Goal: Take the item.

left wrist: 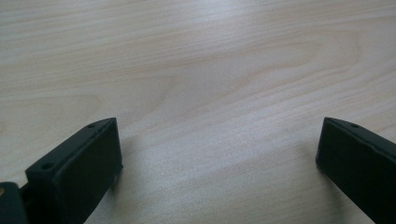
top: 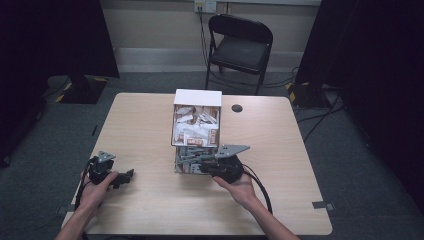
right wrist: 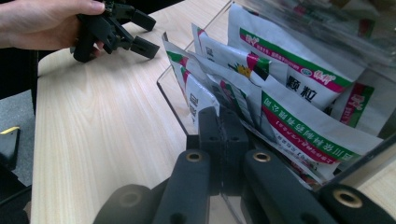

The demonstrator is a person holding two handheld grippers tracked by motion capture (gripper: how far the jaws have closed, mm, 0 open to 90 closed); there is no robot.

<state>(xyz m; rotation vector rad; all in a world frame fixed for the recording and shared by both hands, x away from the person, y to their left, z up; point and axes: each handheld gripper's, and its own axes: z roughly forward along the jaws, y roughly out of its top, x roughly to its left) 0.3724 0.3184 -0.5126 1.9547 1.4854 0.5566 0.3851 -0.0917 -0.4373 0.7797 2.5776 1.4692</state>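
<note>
A clear plastic bin (top: 178,167) (right wrist: 173,105) stands mid-table, holding white sachets (right wrist: 299,88) with green and pink bands. My right gripper (top: 202,167) (right wrist: 222,116) reaches into the bin's near end. Its jaws are pressed together there, shut on the edge of a front sachet (right wrist: 201,95). My left gripper (top: 127,176) (left wrist: 219,140) lies low at the table's near left with its jaws wide apart and nothing between them. In the right gripper view the left gripper (right wrist: 140,32) is farther off, held in a hand.
A white box (top: 197,97) with more sachets (top: 196,125) stands right behind the bin. A small black round mark (top: 237,108) is on the wooden table (top: 150,210) to its right. A folding chair (top: 240,45) stands beyond the far edge.
</note>
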